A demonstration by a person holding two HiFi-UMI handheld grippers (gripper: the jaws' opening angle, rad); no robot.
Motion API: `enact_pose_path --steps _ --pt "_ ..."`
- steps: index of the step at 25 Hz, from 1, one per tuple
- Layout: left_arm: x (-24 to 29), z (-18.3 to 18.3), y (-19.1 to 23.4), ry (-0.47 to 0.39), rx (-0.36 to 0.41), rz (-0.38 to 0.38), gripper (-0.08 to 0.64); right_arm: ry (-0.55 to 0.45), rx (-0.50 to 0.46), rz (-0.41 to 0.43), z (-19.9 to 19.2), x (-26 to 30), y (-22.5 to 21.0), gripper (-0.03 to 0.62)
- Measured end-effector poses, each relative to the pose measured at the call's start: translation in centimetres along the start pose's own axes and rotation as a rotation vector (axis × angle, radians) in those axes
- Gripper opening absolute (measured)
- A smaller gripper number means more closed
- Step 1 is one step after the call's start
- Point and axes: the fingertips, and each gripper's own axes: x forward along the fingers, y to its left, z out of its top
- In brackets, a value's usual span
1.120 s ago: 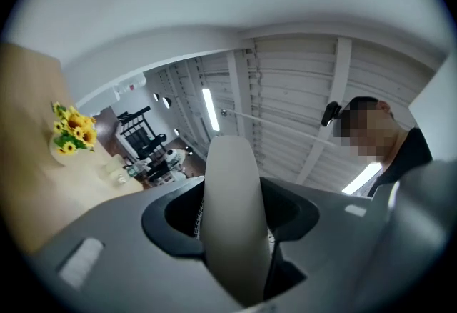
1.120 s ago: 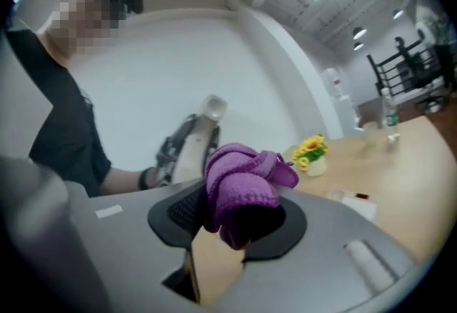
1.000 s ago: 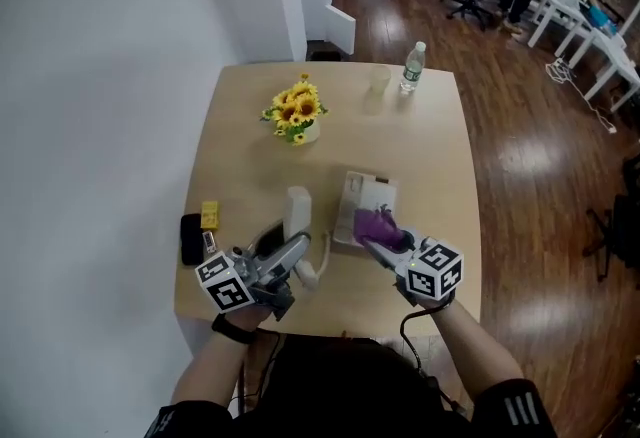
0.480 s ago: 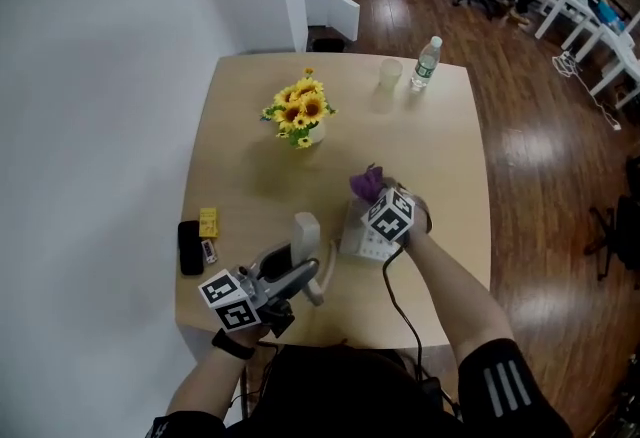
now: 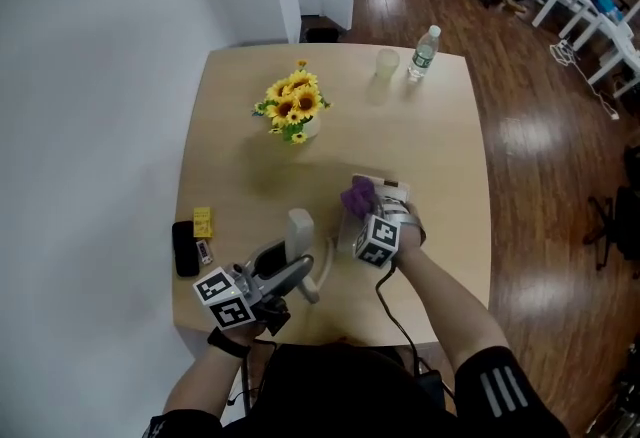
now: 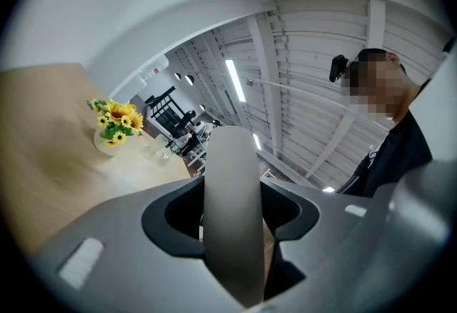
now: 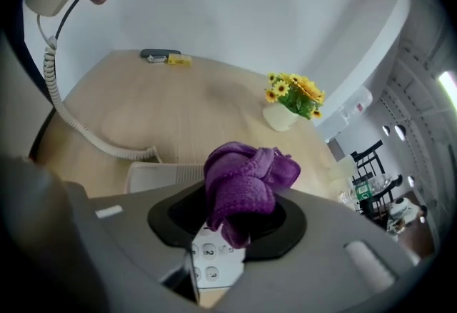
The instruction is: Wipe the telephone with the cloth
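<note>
Far left on the pale wooden desk (image 5: 440,156): a flat black rectangular object (image 5: 183,247), with a small yellow block (image 5: 203,222) just beside it. Your left gripper (image 5: 303,271) has its fingers closed on the white telephone handset (image 5: 300,228). In the left gripper view the handset (image 6: 230,183) fills the gap between the fingers. You hold it off the desk, left of the base. The white coiled cord (image 7: 71,118) runs from the handset down to the desk and across to the base. Behind these, near the far edge, is a bunch of yellow sunflowers in a white pot (image 5: 292,111). Your right gripper (image 5: 362,212) has its fingers clamped on the bunched purple cloth (image 5: 357,196). The cloth sits over the white telephone base (image 5: 380,184), above the keypad; you can't tell whether it's touching. At the far right edge stand a clear plastic cup (image 5: 387,63) and, just beside it, a clear water bottle (image 5: 424,51).
</note>
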Motion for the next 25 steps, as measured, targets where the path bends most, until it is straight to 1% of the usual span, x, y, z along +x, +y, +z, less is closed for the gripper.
enact_pose_path --steps 3,6,11,15,17,19,21,23,25 --pt "0.6 0.1 -0.4 0.006 0.016 -0.009 0.219 0.016 -0.050 0.030 -0.3 -1.0 2.7 0.141" --pt "0.9 -0.1 -0.4 0.013 0.019 -0.012 0.218 0.012 -0.101 0.050 -0.3 -1.5 5.9 0.141" --pt "0.9 -0.7 -0.2 0.028 0.014 -0.005 0.219 0.022 -0.112 0.069 -0.2 -1.8 8.8 0.141" --pt "0.9 -1.1 0.4 0.037 0.011 0.009 0.218 0.054 -0.139 0.117 -0.7 -1.8 11.4 0.141" --pt "1.0 -1.2 0.5 0.040 0.014 0.013 0.219 0.063 -0.129 0.141 -0.8 -1.9 12.3 0.141" --pt "1.3 -1.2 0.5 0.044 0.018 0.018 0.219 0.055 -0.069 0.173 -0.7 -1.8 12.9 0.141" --pt "1.5 -1.3 0.7 0.052 0.026 0.030 0.219 0.030 0.047 0.221 -0.3 -1.7 13.1 0.141" --pt "1.7 -1.4 1.2 0.062 0.036 0.048 0.219 0.007 0.173 0.319 0.3 -2.3 13.3 0.141" --pt "2.0 -1.7 2.1 0.069 0.045 0.065 0.219 -0.040 0.281 0.451 1.1 -3.7 13.9 0.140"
